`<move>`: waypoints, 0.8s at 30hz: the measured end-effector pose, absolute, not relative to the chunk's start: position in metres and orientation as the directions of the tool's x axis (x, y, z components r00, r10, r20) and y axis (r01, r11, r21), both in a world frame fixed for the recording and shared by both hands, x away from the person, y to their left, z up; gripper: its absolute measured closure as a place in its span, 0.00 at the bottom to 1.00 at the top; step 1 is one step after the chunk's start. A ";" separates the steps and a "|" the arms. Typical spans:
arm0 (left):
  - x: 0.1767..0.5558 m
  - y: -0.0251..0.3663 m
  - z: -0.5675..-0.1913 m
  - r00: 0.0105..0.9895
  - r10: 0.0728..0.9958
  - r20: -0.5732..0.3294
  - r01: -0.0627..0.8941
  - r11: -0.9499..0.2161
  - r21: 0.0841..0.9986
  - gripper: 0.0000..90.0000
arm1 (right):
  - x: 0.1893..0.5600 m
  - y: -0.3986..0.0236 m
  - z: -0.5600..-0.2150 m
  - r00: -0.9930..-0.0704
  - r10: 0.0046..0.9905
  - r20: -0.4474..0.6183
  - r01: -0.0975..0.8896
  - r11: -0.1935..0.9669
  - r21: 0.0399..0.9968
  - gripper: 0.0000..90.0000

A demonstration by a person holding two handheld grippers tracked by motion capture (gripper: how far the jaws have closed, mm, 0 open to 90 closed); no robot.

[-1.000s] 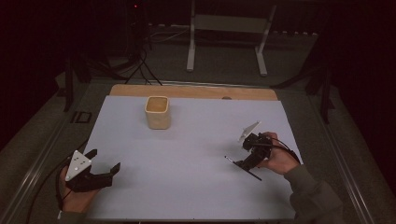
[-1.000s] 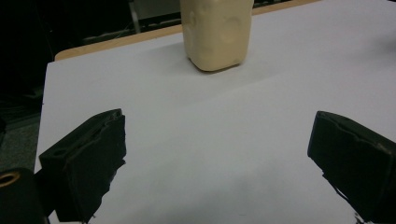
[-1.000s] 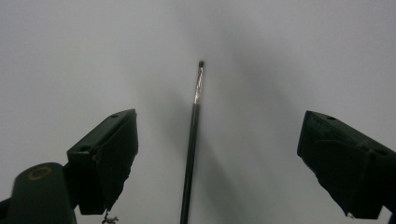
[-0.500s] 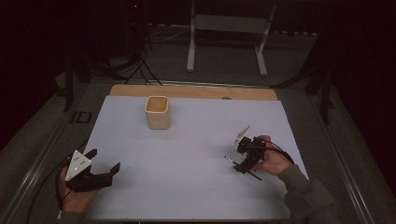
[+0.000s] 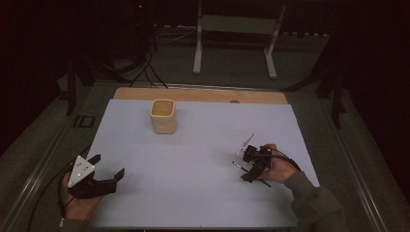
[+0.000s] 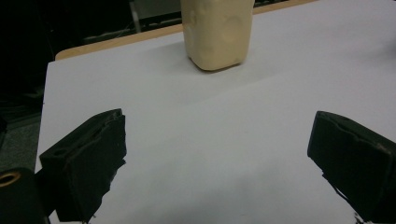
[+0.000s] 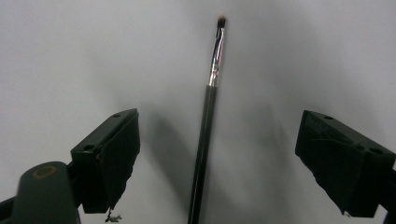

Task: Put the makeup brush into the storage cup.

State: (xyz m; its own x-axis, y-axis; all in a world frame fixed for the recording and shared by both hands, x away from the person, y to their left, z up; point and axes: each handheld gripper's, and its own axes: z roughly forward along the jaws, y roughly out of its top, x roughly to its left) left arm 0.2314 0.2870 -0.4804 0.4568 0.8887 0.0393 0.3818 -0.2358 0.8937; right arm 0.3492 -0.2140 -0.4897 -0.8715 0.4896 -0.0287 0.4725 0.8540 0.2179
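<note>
Item: thin make-up brush [image 7: 208, 126], black handle, silver ferrule, small dark tuft. It lies flat on the white sheet [image 5: 203, 159] covering the bench [image 5: 193, 94], at the right side and toward the near edge. In the high view the brush [image 5: 238, 165] shows as a short dark line poking out left of the right gripper [image 5: 252, 166].

Right gripper — held low over the brush, its grey plate tilted up and to the far side. In the right gripper view the fingers [image 7: 109, 158] stand wide apart, one on each side of the handle. The brush runs lengthwise through the gap, tuft pointing away from the camera, handle end passing out of the bottom of the frame. It sits somewhat nearer the left finger than the right one. Neither finger touches it; white sheet shows on both sides of the handle. Nothing is gripped.

Left gripper [image 5: 107, 170] — at the near left corner of the sheet, well apart from the brush. Its fingers [image 6: 88, 158] are also spread wide and hold nothing, with bare sheet between them.

Cup [image 5: 163, 116]: cream-coloured, squarish, upright, open top. It stands toward the far side of the sheet, left of centre, well apart from both grippers. In the left gripper view it stands straight ahead of the fingers [image 6: 217, 32].
</note>
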 end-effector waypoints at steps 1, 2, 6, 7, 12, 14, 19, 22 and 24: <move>0.231 0.287 -0.480 0.457 0.889 0.039 0.382 -0.236 0.893 0.06 | 0.349 -0.214 -0.491 -0.870 0.492 -0.025 0.476 0.853 0.214 0.16; 0.231 0.287 -0.480 0.457 0.889 0.038 0.383 -0.235 0.893 0.06 | 0.350 -0.214 -0.491 -0.869 0.494 -0.023 0.479 0.852 0.210 0.17; 0.232 0.287 -0.481 0.456 0.889 0.039 0.382 -0.235 0.894 0.06 | 0.352 -0.216 -0.496 -0.875 0.485 -0.004 0.474 0.858 0.196 0.29; 0.232 0.287 -0.481 0.456 0.889 0.038 0.382 -0.235 0.894 0.06 | 0.352 -0.217 -0.495 -0.875 0.485 0.005 0.476 0.857 0.195 0.33; 0.232 0.287 -0.481 0.456 0.889 0.038 0.383 -0.235 0.894 0.06 | 0.351 -0.216 -0.492 -0.881 0.473 0.016 0.467 0.862 0.196 0.55; 0.231 0.286 -0.480 0.458 0.888 0.041 0.383 -0.238 0.893 0.06 | 0.354 -0.219 -0.489 -0.880 0.475 0.019 0.471 0.868 0.158 0.82; 0.231 0.287 -0.480 0.455 0.890 0.039 0.383 -0.235 0.894 0.06 | 0.355 -0.219 -0.489 -0.881 0.473 0.004 0.470 0.873 0.131 0.94; 0.231 0.287 -0.480 0.457 0.888 0.041 0.384 -0.239 0.892 0.06 | 0.355 -0.212 -0.488 -0.891 0.453 -0.022 0.450 0.889 0.085 0.95; 0.231 0.287 -0.480 0.457 0.888 0.041 0.384 -0.239 0.892 0.06 | 0.355 -0.211 -0.488 -0.894 0.446 -0.029 0.443 0.893 0.077 0.95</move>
State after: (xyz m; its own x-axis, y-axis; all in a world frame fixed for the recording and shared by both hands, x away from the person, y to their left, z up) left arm 0.2313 0.2865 -0.4805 0.4572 0.8884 0.0408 0.3839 -0.2385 0.8921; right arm 0.3547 -0.2109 -0.4883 -0.8944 0.4464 -0.0294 0.4432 0.8931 0.0767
